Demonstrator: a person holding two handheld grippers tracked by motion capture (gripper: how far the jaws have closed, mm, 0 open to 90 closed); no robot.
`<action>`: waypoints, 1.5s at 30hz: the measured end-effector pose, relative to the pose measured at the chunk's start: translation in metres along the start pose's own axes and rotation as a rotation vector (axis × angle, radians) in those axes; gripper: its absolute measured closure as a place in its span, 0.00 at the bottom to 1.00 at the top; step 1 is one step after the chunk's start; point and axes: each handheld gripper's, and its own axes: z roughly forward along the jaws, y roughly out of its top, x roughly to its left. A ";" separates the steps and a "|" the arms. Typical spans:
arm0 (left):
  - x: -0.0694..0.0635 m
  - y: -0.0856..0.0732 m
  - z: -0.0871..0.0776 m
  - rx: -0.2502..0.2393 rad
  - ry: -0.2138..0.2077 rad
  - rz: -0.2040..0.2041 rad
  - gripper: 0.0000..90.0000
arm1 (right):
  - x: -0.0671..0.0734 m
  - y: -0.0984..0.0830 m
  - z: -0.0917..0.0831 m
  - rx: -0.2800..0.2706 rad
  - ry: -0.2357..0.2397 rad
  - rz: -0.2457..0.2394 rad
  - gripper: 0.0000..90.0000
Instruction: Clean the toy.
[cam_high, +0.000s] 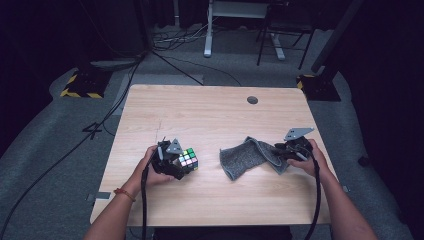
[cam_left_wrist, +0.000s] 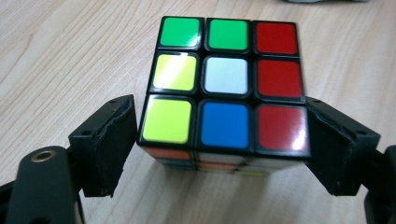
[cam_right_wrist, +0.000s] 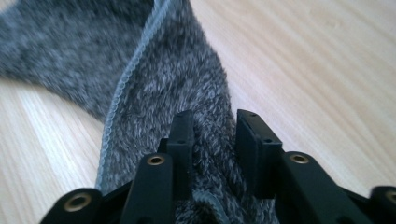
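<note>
Cube (cam_left_wrist: 224, 88) sits between left gripper (cam_left_wrist: 224, 149) jaws, grey cloth (cam_right_wrist: 187, 88) between right gripper (cam_right_wrist: 212, 140) jaws

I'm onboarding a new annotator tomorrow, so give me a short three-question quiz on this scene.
1. True or false: the puzzle cube sits between the pads of the left claw.
2. What lies between the fingers of the right claw? A) a sponge B) a grey cloth C) a cable
3. What colour is the centre sticker on the cube's top face?

Key:
1. True; in the left gripper view the cube stands on the wooden table between the two pads, with a thin gap at the pad on the picture's left.
2. B, the grey cloth.
3. White.
</note>
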 end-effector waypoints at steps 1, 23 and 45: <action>-0.002 -0.001 -0.002 -0.007 0.011 0.004 0.18 | 0.000 0.001 -0.002 -0.017 -0.001 0.005 0.68; -0.021 -0.044 -0.043 0.009 0.095 0.033 0.18 | 0.015 -0.033 -0.049 -0.085 -0.014 0.031 0.39; -0.012 -0.080 -0.045 0.040 0.098 -0.061 0.18 | 0.024 -0.102 -0.061 -0.088 -0.079 0.143 0.33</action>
